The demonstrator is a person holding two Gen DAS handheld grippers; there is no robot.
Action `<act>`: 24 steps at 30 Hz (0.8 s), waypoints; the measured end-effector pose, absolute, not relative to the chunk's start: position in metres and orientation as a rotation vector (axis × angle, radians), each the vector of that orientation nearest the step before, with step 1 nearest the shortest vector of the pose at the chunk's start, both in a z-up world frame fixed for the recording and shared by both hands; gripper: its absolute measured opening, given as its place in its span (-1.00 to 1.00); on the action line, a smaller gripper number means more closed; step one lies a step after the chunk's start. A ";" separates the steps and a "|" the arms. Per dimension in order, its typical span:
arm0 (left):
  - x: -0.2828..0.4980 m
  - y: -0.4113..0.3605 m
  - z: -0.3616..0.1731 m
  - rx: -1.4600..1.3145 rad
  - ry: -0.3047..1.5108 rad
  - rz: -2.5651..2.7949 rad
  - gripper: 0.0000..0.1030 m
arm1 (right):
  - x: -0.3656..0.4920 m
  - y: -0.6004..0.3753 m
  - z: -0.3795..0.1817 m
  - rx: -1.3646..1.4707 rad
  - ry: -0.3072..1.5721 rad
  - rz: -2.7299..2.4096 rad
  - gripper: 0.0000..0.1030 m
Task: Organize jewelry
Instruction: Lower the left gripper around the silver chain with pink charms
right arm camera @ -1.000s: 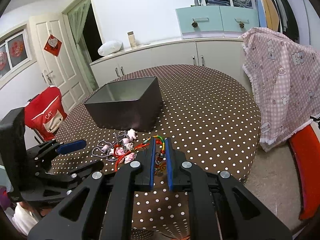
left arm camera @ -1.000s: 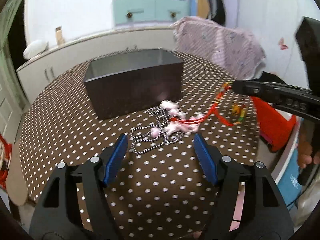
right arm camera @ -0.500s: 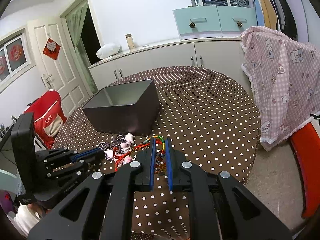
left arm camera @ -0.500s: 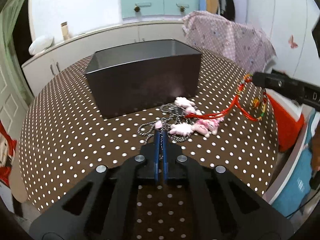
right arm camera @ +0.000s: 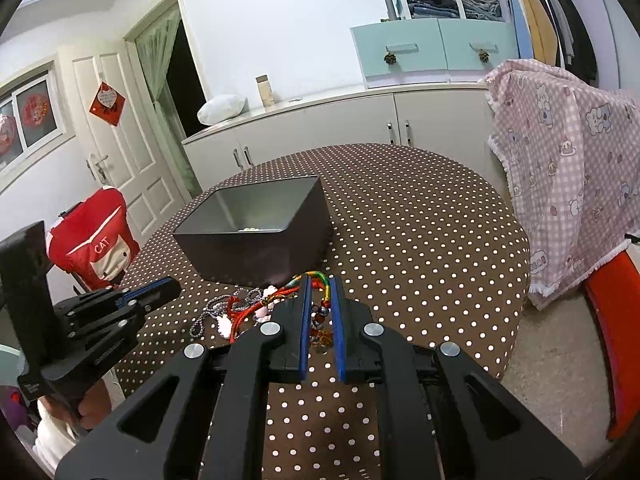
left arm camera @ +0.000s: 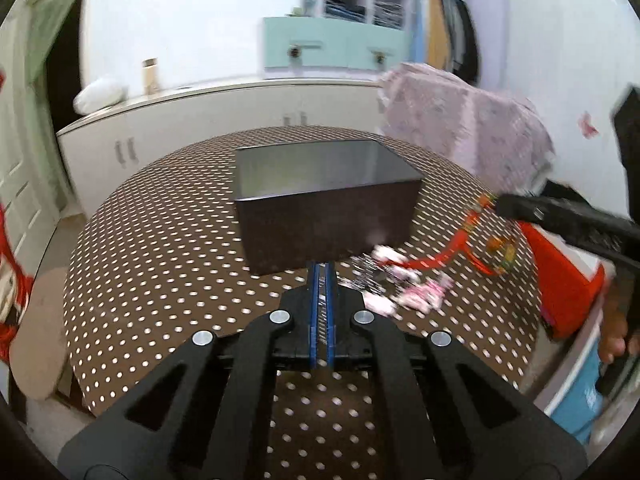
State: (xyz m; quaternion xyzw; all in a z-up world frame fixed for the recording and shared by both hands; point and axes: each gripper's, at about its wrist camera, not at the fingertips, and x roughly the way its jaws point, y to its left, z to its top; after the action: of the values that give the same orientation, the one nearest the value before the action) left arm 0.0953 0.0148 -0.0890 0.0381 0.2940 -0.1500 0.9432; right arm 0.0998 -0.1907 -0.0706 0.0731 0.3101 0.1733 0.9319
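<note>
A tangle of jewelry lies on the dotted table in front of a dark metal box (left arm camera: 328,220) (right arm camera: 256,248). It consists of a silver chain (left arm camera: 366,274) (right arm camera: 210,312), pink charms (left arm camera: 424,292) (right arm camera: 224,326) and a red cord (left arm camera: 460,240) (right arm camera: 250,312). My left gripper (left arm camera: 321,267) (right arm camera: 176,285) is shut just left of the tangle, and a beaded strand of the chain shows in the slit between its pads. My right gripper (right arm camera: 320,278) (left arm camera: 500,202) is shut on the cord's multicoloured end, held off the table, with small beads (right arm camera: 320,322) dangling between its fingers. Something pale lies inside the box.
A pink checked cloth (right arm camera: 560,160) hangs over a chair at the table's right. A red bag (right arm camera: 100,244) is on a chair at the left. White cabinets (right arm camera: 360,128) run behind. The round table's edge (right arm camera: 516,280) curves close on the right. A hand (right arm camera: 92,404) holds the left gripper.
The left gripper went from wide open to shut at the chain, then rose and swung toward the box. The right gripper kept still with the cord.
</note>
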 end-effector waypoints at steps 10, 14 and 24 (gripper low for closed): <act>0.110 0.004 -0.102 0.112 0.701 -0.283 -0.91 | 0.099 -0.198 -0.072 0.160 0.636 0.325 -0.84; 0.114 0.001 -0.098 0.120 0.693 -0.282 -0.91 | 0.099 -0.205 -0.073 0.170 0.638 0.308 -0.84; 0.109 -0.022 -0.086 0.195 0.590 -0.381 0.52 | 0.104 -0.217 -0.075 0.194 0.637 0.296 -0.84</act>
State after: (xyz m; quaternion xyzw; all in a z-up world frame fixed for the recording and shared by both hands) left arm 0.1089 -0.0224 -0.0861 0.0955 0.2883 -0.1864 0.9343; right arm 0.1036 -0.2173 -0.0745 0.0951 0.3117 0.1449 0.9342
